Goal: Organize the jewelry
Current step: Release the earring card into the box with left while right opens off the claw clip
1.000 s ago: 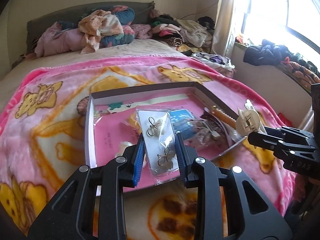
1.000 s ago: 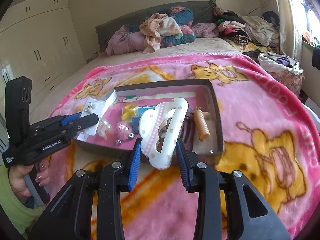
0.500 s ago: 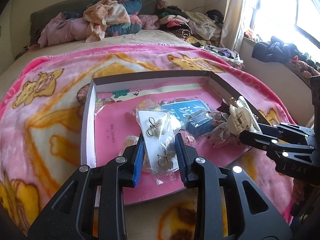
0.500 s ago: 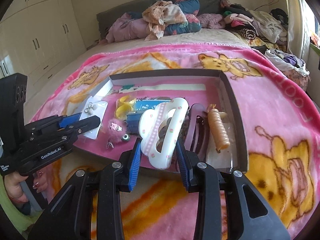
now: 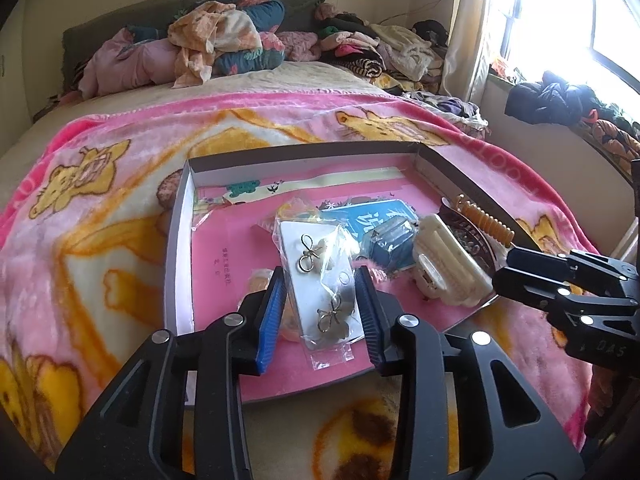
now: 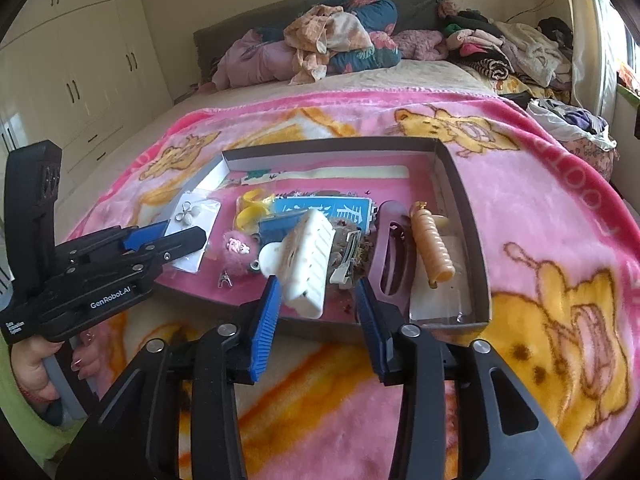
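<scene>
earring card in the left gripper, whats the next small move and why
Probably lower the earring card onto the bare pink floor at the tray's left side, then open. The left gripper has it clamped between its pads, over the tray. The white hair claw lies in the tray, and the right gripper looks open beside it, so the card seems the only piece in hand.

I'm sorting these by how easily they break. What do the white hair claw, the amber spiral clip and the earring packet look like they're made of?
White hair claw: looks like hard glossy plastic, moulded ridged teeth.
Amber spiral clip: translucent plastic, probably; light glows through its coils.
Earring packet: clear crinkly film over a white card, with gold-toned, seemingly metal bows.
</scene>
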`<state>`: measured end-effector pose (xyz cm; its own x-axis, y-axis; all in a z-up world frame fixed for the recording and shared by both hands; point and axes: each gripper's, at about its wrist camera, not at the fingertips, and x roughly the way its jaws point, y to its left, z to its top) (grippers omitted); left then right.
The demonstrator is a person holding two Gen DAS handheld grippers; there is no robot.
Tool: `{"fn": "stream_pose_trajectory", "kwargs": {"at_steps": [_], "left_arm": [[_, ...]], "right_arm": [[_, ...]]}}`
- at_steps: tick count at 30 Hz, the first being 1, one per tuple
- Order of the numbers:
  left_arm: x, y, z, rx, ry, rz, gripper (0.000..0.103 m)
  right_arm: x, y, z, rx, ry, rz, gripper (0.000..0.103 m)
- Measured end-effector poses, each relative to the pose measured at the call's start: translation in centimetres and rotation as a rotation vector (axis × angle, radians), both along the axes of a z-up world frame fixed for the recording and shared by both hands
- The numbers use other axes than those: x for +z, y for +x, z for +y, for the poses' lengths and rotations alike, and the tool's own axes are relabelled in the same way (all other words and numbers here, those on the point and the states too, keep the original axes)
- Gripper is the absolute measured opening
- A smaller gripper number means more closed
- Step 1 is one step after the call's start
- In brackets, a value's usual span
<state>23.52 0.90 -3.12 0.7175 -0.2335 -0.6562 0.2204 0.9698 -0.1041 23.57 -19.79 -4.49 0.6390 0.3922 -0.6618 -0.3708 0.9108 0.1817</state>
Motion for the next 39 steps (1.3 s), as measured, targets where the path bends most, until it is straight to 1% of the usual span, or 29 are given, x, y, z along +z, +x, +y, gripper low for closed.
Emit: {"fn": "stream_pose_trajectory", "kwargs": {"at_steps": [2, 6, 8, 9, 12, 14, 15, 19, 21, 24, 26, 30, 39], "left_arm": [[0.3, -0.3, -0.1, 0.0, 0.0, -0.005, 0.032], [1.0, -0.6, -0.2, 0.003, 0.004, -0.02, 0.038], [1.3, -1.1, -0.4, 0.004, 0.003, -0.028, 0.041], [1.4, -1.2, -0.5, 0.006, 0.005, -0.032, 0.042], [2.1, -1.9, -0.6, 0.009, -0.001, -0.049, 0.048], [2.5, -2.3, -0.6, 0.012, 0.0, -0.059, 0.054], [2.7, -2.5, -0.7, 0.014, 0.0, -0.063, 0.059], [3.6, -3.7, -0.8, 0.015, -0.009, -0.084, 0.068], [4.0, -4.2, -0.9, 0.014, -0.006, -0.095, 0.072], [4.5, -5.2, -0.9, 0.015, -0.009, -0.112, 0.077], [4.9, -5.7, -0.9, 0.021, -0.01, -0.122, 0.087], [5.3, -6.6, -0.7, 0.024, -0.007, -0.135, 0.091], [5.7, -8.7, -1.0, 0.031, 0.005, -0.151, 0.091]], "right_arm": [[0.4, -0.5, -0.3, -0.004, 0.001, -0.012, 0.043], [1.2, -1.5, -0.7, -0.011, 0.003, -0.043, 0.052], [1.5, -2.0, -0.8, -0.015, 0.0, -0.056, 0.053], [1.7, -2.3, -0.9, -0.015, 0.0, -0.063, 0.056], [2.4, -3.3, -1.2, -0.022, 0.003, -0.086, 0.061], [2.8, -4.0, -1.3, -0.023, 0.005, -0.102, 0.065], [3.0, -4.4, -1.4, -0.027, 0.005, -0.112, 0.067], [3.6, -5.7, -1.9, -0.043, 0.011, -0.135, 0.077], [3.9, -6.4, -2.3, -0.056, 0.016, -0.147, 0.083], [4.1, -7.3, -2.6, -0.063, 0.009, -0.166, 0.085], [4.3, -7.8, -2.8, -0.072, -0.001, -0.18, 0.087], [4.5, -8.5, -3.3, -0.086, 0.01, -0.192, 0.094], [4.6, -10.7, -4.4, -0.099, 0.025, -0.21, 0.095]]}}
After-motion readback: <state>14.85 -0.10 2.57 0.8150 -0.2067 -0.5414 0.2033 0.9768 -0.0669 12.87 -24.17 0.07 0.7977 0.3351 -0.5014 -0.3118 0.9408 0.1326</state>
